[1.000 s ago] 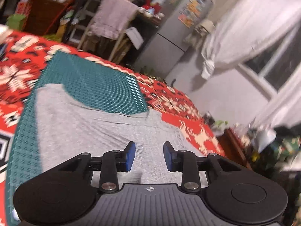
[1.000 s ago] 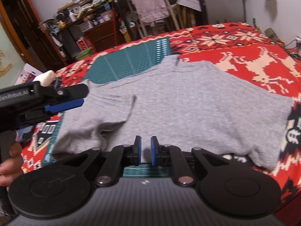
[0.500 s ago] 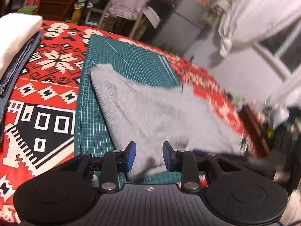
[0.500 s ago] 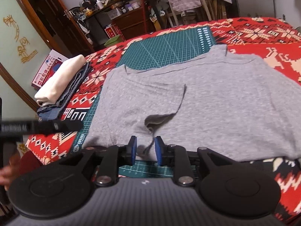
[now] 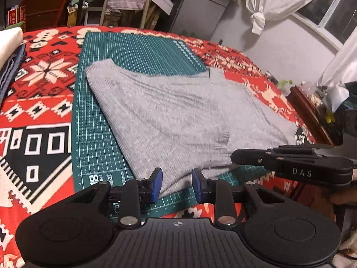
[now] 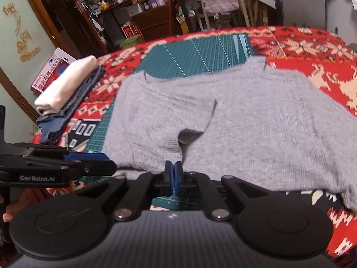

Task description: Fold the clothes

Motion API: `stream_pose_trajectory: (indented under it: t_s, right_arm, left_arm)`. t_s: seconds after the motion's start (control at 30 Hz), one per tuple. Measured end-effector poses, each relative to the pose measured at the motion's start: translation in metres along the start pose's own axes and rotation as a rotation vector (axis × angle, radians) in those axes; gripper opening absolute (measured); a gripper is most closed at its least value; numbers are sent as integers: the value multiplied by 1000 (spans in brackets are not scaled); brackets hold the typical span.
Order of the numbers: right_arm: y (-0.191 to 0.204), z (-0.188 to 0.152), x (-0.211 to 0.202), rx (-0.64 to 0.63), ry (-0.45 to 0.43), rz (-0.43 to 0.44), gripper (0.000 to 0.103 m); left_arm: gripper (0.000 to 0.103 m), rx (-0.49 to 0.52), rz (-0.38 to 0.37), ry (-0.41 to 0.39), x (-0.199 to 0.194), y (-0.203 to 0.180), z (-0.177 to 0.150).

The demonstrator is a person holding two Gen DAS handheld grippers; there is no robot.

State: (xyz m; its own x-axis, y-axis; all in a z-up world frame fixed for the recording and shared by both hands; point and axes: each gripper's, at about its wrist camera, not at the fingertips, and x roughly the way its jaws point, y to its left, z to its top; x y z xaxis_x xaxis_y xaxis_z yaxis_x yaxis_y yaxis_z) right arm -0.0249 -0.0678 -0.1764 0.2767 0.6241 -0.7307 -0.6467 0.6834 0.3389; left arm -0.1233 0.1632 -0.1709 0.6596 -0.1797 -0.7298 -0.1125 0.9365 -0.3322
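Note:
A grey knit sweater [image 5: 178, 116] lies spread on a green cutting mat [image 5: 96, 134], with one sleeve folded in over its body [image 6: 169, 116]. My left gripper [image 5: 176, 185] is open, its blue pads either side of the sweater's near corner without pinching it. In the right wrist view the left gripper [image 6: 107, 163] shows from the side at the left. My right gripper [image 6: 173, 174] has its pads pressed together at the sweater's [image 6: 256, 134] near hem. From the left wrist view the right gripper's tip [image 5: 233, 157] meets that hem edge.
A red patterned blanket [image 5: 40, 102] covers the surface under the mat. Folded white and denim clothes [image 6: 67, 89] are stacked at the left by a printed box [image 6: 53, 67]. A wooden cabinet [image 5: 310, 111] stands off the right edge. Cluttered shelves and a chair fill the back.
My left gripper swung left and came down to the sweater's near corner, still open. My right gripper moved in to the near hem and its jaws went from slightly apart to shut.

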Motion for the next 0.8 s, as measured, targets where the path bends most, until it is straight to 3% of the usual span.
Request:
stream_pose_trajectory:
  t_s: [0.13, 0.37, 0.8]
  right_arm:
    - [-7, 0, -4, 52, -7, 27, 19]
    - [-23, 25, -12, 53, -130, -62, 20]
    - [-24, 56, 47, -67, -166, -132, 24]
  left_arm:
    - [26, -7, -12, 0, 0, 1, 0]
    - [25, -19, -34, -1, -1, 2, 0]
    - [19, -289, -113, -78, 3, 38, 3]
